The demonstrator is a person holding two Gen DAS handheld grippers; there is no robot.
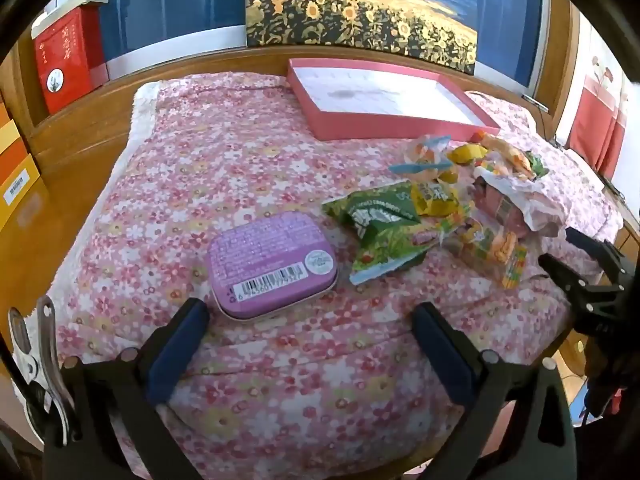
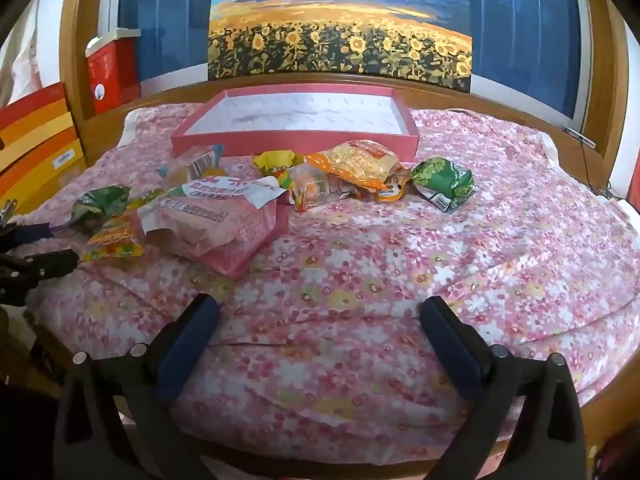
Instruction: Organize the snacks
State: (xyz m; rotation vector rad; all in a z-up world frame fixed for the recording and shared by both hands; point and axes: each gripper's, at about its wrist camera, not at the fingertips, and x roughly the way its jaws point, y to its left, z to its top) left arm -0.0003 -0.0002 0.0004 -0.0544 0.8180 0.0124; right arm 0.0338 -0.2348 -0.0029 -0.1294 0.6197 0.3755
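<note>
Flat purple rounded tin (image 1: 272,263): barcode w/ digits starting "6 9", rest too blurred. Red carton (image 1: 66,65): gold Chinese chars, not legible. Snack packets' print is unreadable.

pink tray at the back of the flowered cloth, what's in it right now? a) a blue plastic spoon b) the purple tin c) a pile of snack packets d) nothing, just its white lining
d: the pink tray shows only its bare white lining, while the snack packets lie on the cloth in front of it and the purple tin sits apart, nearer the left hand-held gripper.
</note>
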